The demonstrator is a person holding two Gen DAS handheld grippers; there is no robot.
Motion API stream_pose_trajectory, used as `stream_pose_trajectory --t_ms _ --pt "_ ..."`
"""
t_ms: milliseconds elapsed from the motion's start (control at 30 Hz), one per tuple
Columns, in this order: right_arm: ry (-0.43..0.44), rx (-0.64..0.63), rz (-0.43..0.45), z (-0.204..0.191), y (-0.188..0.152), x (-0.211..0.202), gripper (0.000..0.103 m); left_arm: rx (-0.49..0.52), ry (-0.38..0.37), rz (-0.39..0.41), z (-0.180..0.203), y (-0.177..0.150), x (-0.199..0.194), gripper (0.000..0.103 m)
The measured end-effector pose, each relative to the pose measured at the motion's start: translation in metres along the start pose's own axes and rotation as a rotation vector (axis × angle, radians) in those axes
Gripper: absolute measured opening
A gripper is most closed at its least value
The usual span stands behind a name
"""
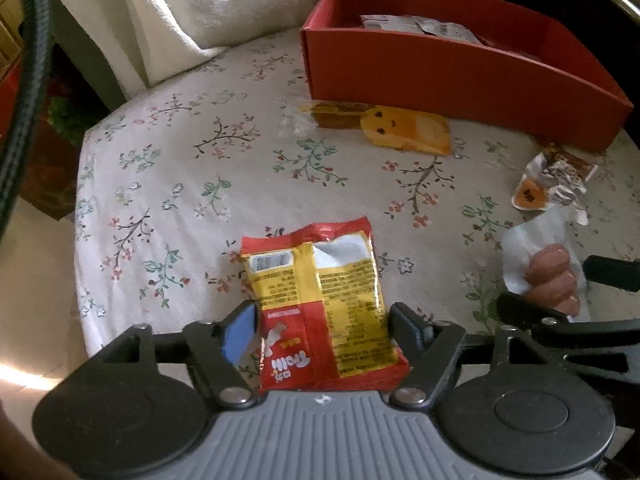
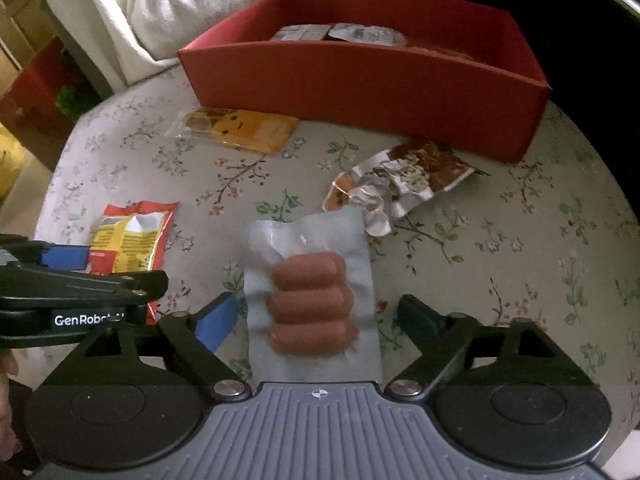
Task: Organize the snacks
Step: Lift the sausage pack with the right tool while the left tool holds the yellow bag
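The left hand-held gripper (image 1: 322,330) stands open, its blue-padded fingers on either side of a red-and-yellow gummy candy packet (image 1: 320,300) lying back-side up on the round surface covered in a floral cloth (image 1: 180,184); whether the pads touch the packet cannot be told. The right hand-held gripper (image 2: 314,322) is also open, straddling a clear vacuum pack of three small sausages (image 2: 310,300) that lies flat on the cloth. Just beyond that pack lies a crumpled silver-and-brown foil snack wrapper (image 2: 400,184). Farther off, an orange cartoon-faced snack bag (image 2: 240,128) lies beside the front wall of an open red cardboard box (image 2: 360,84), which holds a few pale packets.
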State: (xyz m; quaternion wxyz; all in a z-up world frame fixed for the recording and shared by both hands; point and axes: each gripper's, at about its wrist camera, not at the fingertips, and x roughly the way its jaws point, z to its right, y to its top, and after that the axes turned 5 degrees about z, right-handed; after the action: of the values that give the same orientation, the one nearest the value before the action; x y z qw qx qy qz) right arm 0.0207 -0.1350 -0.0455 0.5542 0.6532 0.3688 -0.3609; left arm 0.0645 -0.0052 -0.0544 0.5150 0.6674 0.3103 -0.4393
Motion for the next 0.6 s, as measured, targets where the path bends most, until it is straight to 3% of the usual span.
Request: stream_pose_trajectory --t_ms 67,100,200,400,600 --pt "-0.026 -0.018 0.010 -0.002 0.001 0.002 0.091 -0.002 -0.006 0.003 0.000 0.001 0.000 0.067" --pt "-0.030 -0.021 0.012 -0.003 0.001 0.002 0.087 -0.004 -0.017 0.005 0.000 0.001 -0.001 0.061" --pt "-0.033 -0.057 0.016 -0.007 0.000 -0.001 0.074 0.000 -0.024 0.010 0.001 0.001 -0.004 0.059" --pt "0.014 -0.030 0.013 -0.001 0.000 -0.008 0.073 -0.016 -0.030 0.022 -0.004 0.003 -0.010 0.057" --pt "0.057 0.004 0.087 0.004 0.010 -0.028 0.073 -0.036 -0.032 0.065 -0.007 0.007 -0.020 0.057"
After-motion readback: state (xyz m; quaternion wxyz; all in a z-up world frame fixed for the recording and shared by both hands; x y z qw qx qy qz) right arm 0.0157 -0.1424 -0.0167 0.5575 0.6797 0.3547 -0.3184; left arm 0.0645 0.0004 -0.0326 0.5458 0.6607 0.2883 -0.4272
